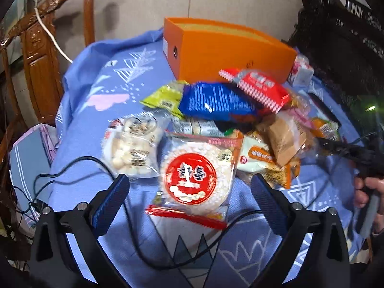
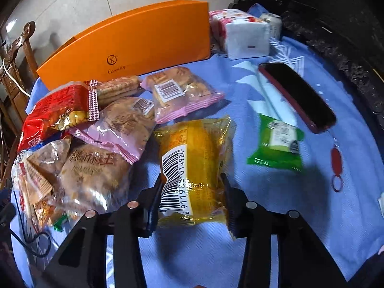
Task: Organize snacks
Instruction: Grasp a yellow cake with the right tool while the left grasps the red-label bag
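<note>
- The left tongs (image 1: 189,187) stand wide open, with nothing pressed between the pads; the rice-cake packet with a round red label (image 1: 194,175) lies between the two fingers, clear of both.
- That packet rests on the blue patterned cloth (image 1: 100,86) covering the tabletop, at the near edge of the snack pile.
- Just beside it lies a clear bag of small white balls (image 1: 133,144).
- Behind these, a blue packet (image 1: 213,100) and a red packet (image 1: 259,86) sit on top of the pile; a yellow-green packet (image 1: 165,97) lies next to the blue one.
- An open orange box (image 1: 230,48) stands behind the pile on the cloth.
- The right tongs (image 2: 193,189) are closed on the yellow packet with a barcode label (image 2: 194,158); both fingers press against its sides near its lower half.
- A clear packet of brown biscuits (image 2: 93,172) lies just beside the yellow packet, with two pink-edged packets (image 2: 124,129) (image 2: 182,93) beyond.
- A green packet (image 2: 276,144) lies apart from the pile on the cloth; a dark phone (image 2: 297,96) is near it.
- A wrapped white tissue pack (image 2: 242,33) stands just beside the end of the orange box.
- A black cable (image 1: 192,247) trails across the cloth below the left tongs.
</note>
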A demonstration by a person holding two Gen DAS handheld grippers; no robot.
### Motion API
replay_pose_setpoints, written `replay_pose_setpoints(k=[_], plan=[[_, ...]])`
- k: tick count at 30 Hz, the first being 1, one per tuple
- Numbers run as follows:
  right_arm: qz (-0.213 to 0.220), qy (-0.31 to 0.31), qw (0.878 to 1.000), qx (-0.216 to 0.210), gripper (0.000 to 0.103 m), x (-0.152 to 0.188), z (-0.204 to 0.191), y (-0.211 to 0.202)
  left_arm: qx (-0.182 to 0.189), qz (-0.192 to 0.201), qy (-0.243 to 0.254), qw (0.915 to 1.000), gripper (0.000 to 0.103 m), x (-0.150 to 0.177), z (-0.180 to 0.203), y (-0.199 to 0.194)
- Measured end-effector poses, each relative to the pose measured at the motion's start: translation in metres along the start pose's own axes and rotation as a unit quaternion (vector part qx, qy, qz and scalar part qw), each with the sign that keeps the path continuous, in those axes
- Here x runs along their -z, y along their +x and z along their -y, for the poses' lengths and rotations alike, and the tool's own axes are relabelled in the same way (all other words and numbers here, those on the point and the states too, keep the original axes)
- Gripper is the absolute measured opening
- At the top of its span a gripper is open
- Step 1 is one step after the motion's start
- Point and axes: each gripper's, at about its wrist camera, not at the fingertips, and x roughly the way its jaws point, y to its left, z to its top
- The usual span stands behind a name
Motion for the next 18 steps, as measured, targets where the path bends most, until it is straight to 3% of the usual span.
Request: replay_pose_setpoints(k=[7,8,9,10,13,18], plan=[[0.010,0.015,1.000,-0.014,0.044,0.016,0.014,-0.031,0.017,-0.049,-0.003,0.9986,0.098,0.006,0.003,0.046],[0.015,0.013,1.000,-0.016,0.044,0.018,0.013,-0.037,0.012,-0.037,0.003,0.9993,0.098,0.007,0.004,0.045],[0.021,0.010,1.000,-0.016,0.044,0.020,0.013,-0.042,0.013,-0.038,0.009,0.9992,0.091,0.007,0.007,0.045],[0.025,0.007,1.000,-0.016,0.044,0.021,0.012,-0.046,0.009,-0.035,0.015,0.9992,0.073,0.007,0.008,0.044],[0.043,-0.002,0.999,-0.012,0.044,0.023,0.012,-0.056,0.030,-0.030,0.015,0.9990,0.069,0.007,0.007,0.037],[0.059,0.000,0.998,-0.025,0.044,0.027,0.013,-0.071,0.029,-0.004,0.014,0.9995,0.069,0.007,0.008,0.014]])
